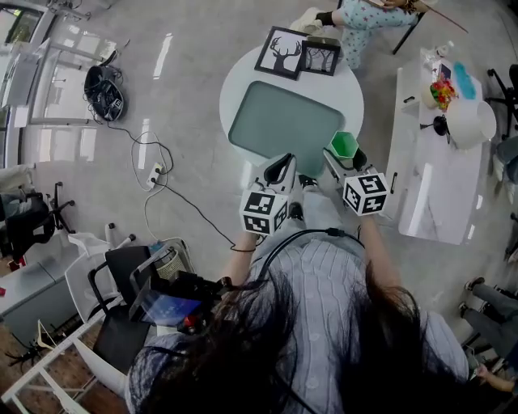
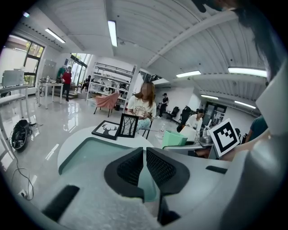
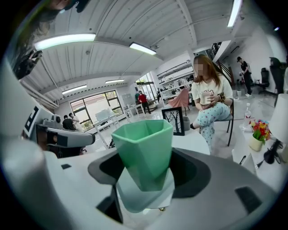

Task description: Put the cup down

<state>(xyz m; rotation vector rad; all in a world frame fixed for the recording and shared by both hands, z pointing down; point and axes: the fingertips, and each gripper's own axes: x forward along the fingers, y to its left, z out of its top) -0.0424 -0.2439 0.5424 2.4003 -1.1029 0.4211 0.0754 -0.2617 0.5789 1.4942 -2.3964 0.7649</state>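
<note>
A green faceted cup (image 3: 145, 150) stands upright between the jaws of my right gripper (image 3: 146, 179), which is shut on it. In the head view the cup (image 1: 344, 145) hangs above the near right edge of the round white table (image 1: 356, 97), in my right gripper (image 1: 344, 158). From the left gripper view, the cup (image 2: 173, 138) shows to the right. My left gripper (image 2: 145, 168) is shut with nothing between its jaws, held over the table's near edge (image 1: 281, 170). A grey-green mat (image 1: 283, 120) covers the middle of the table.
Two framed pictures (image 1: 298, 55) stand at the table's far edge. A seated person (image 1: 368, 16) is behind the table. A white side table (image 1: 441, 154) with flowers and a lamp stands to the right. Cables (image 1: 154, 174) lie on the floor at left.
</note>
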